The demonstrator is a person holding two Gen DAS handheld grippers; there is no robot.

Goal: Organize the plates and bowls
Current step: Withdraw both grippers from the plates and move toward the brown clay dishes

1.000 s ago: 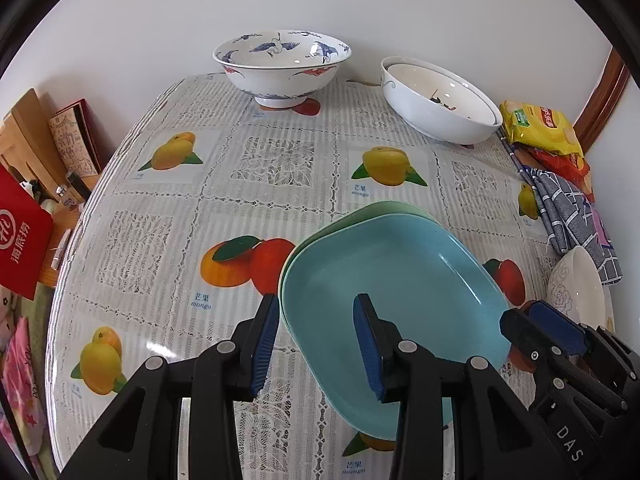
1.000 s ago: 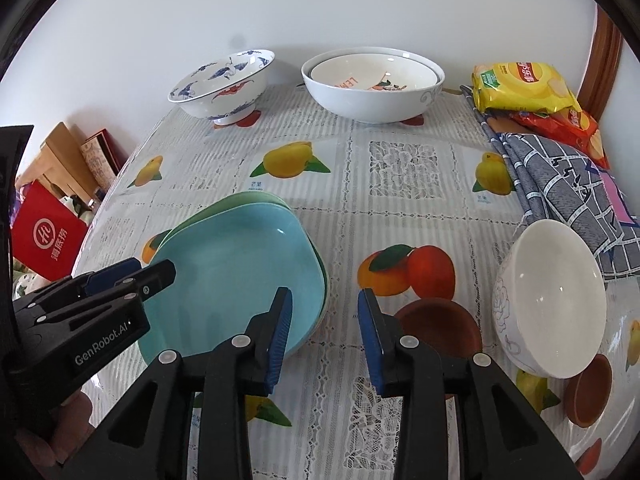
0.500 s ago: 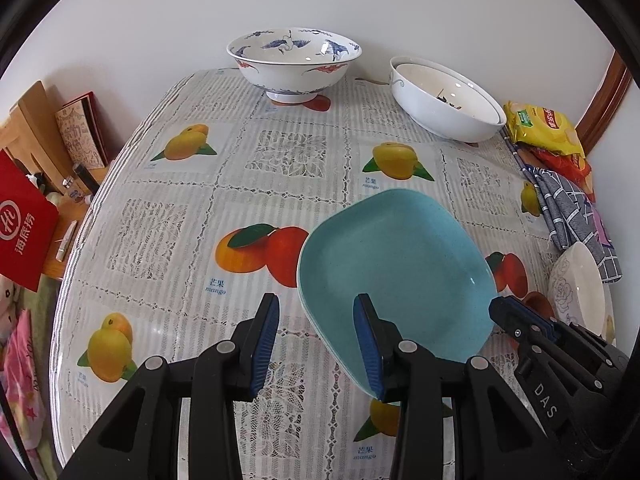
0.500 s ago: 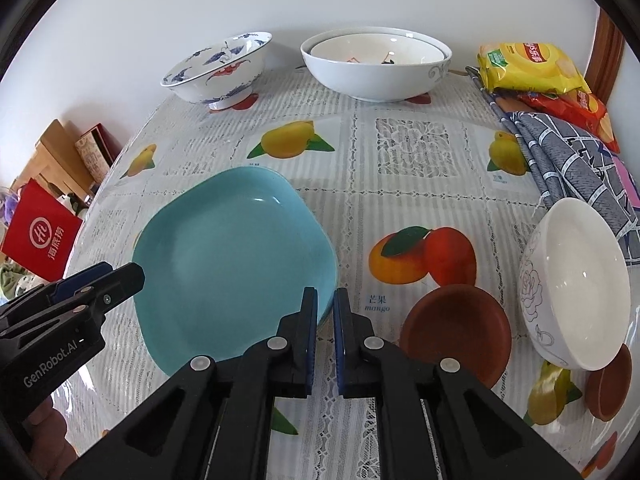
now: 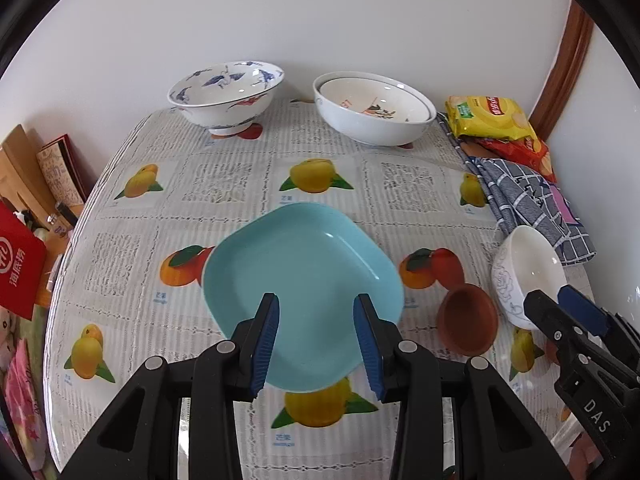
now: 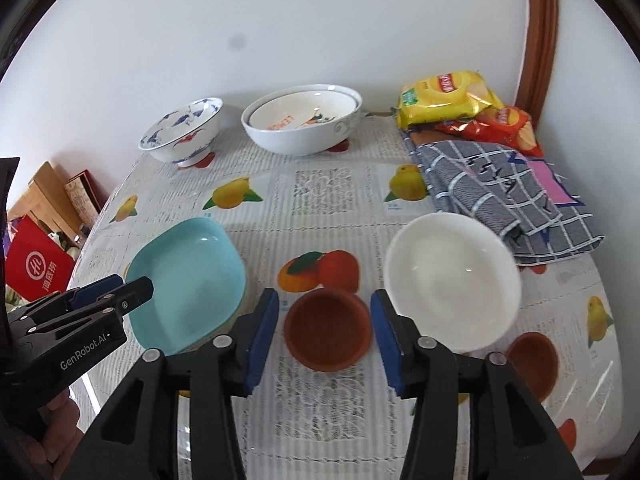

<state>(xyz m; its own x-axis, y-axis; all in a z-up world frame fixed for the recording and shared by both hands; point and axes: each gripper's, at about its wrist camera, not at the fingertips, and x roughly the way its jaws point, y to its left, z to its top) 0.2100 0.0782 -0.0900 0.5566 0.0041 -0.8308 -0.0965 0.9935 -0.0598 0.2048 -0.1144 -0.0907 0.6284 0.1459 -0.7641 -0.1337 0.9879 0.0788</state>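
A light blue square plate [image 5: 300, 276] lies on the fruit-print tablecloth, stacked on a green plate whose edge shows under it in the right wrist view [image 6: 188, 280]. My left gripper [image 5: 316, 344] is open and empty above the plate's near edge. My right gripper [image 6: 324, 340] is open and empty, with a small brown bowl [image 6: 329, 328] between its fingers below. A white bowl [image 6: 452, 280] stands just right of it, and a second brown bowl [image 6: 532, 364] lies further right.
A blue-patterned bowl [image 5: 226, 96] and two nested white bowls [image 5: 374, 108] stand at the back by the wall. Snack bags [image 5: 492, 120] and a checked cloth [image 5: 532, 208] lie at the right. Boxes and a red bag [image 5: 18, 264] sit past the table's left edge.
My right gripper shut, then opened and swung right from the plates to over the brown bowl. The blue plate settled flat on the green one. My left gripper pulled back, still open.
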